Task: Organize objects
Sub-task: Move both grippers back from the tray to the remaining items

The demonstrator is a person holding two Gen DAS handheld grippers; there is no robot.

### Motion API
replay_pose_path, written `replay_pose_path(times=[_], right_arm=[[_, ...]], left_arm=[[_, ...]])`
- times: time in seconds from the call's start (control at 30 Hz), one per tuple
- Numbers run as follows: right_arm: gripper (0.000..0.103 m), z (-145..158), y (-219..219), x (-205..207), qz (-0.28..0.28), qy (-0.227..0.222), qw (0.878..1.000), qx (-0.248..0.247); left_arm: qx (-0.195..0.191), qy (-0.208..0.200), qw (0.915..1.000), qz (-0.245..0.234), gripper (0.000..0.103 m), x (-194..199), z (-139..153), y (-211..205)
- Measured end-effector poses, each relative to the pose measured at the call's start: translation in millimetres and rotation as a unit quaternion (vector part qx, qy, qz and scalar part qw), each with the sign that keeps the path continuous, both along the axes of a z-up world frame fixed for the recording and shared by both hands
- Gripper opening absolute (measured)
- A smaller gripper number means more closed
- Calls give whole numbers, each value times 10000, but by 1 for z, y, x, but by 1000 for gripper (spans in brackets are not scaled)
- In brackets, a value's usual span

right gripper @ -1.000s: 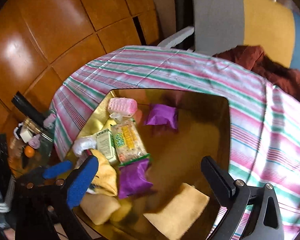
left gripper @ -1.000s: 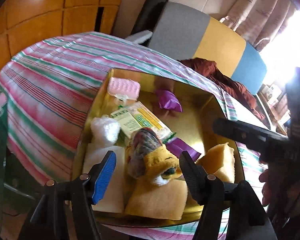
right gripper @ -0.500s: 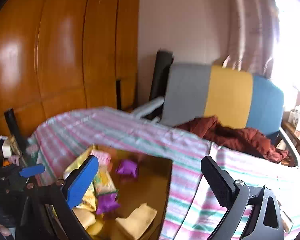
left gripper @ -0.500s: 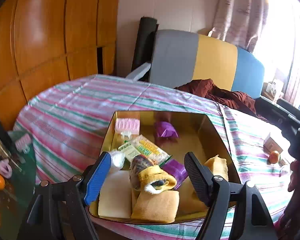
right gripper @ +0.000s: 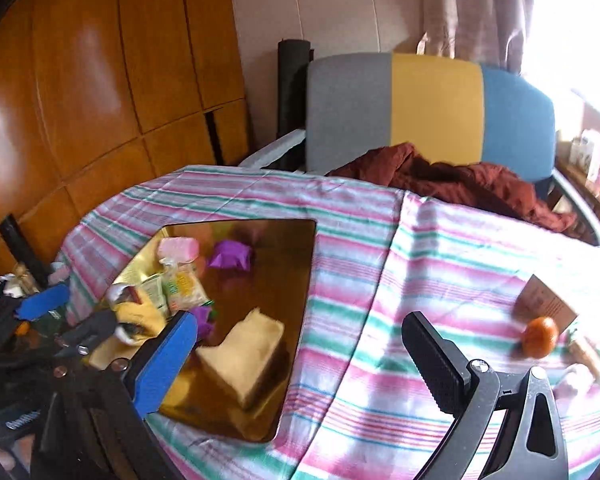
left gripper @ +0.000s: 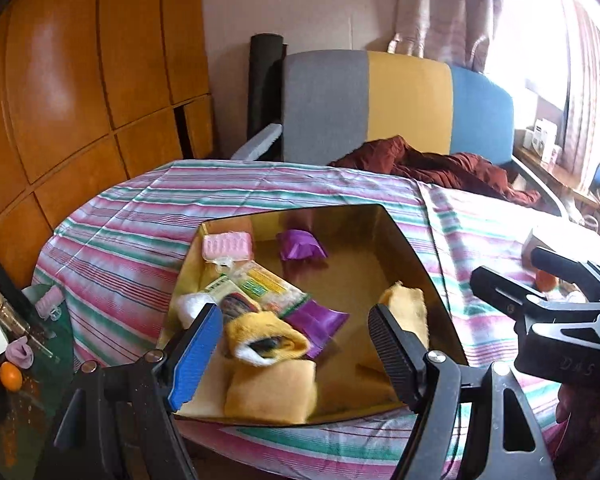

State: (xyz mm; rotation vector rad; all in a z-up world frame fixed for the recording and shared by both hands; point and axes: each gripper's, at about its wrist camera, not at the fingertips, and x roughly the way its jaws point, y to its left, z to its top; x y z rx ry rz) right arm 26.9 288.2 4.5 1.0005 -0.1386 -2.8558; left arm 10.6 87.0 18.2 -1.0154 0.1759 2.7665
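The landmark is the gold tray [left gripper: 416, 264], which sits on the striped tablecloth [left gripper: 140, 216] and holds the sorted items. Only the right wrist view shows the orange fruit [right gripper: 540, 337] and the brown card [right gripper: 546, 303] lying on the cloth well to the right of the tray; only the left wrist view shows the small side table [left gripper: 28, 364] left of the tray, with its jar and a second orange fruit. In the tray, the pink pack [left gripper: 228, 245] lies at the far left corner with its long side along the far wall, the purple packet [left gripper: 300, 245] just right of it, and the noodle packet [left gripper: 268, 286] runs diagonally from far left to near right. A yellow sock roll [left gripper: 266, 338] lies near the front, its open end facing the camera. The left gripper [left gripper: 292, 344] hovers over the tray's near edge, fingers spread wide and empty. The right gripper [right gripper: 300, 354] hangs over the tray's right edge, equally wide open, holding nothing.
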Motion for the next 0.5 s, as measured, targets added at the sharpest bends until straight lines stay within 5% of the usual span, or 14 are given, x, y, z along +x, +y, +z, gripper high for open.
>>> replay_pose_path(times=[0.5], right_arm=[[103,-6,56,6,-950,-131,9950,289]], left_arm=[[-253,-10,9988,-422,77,12,-3,33]])
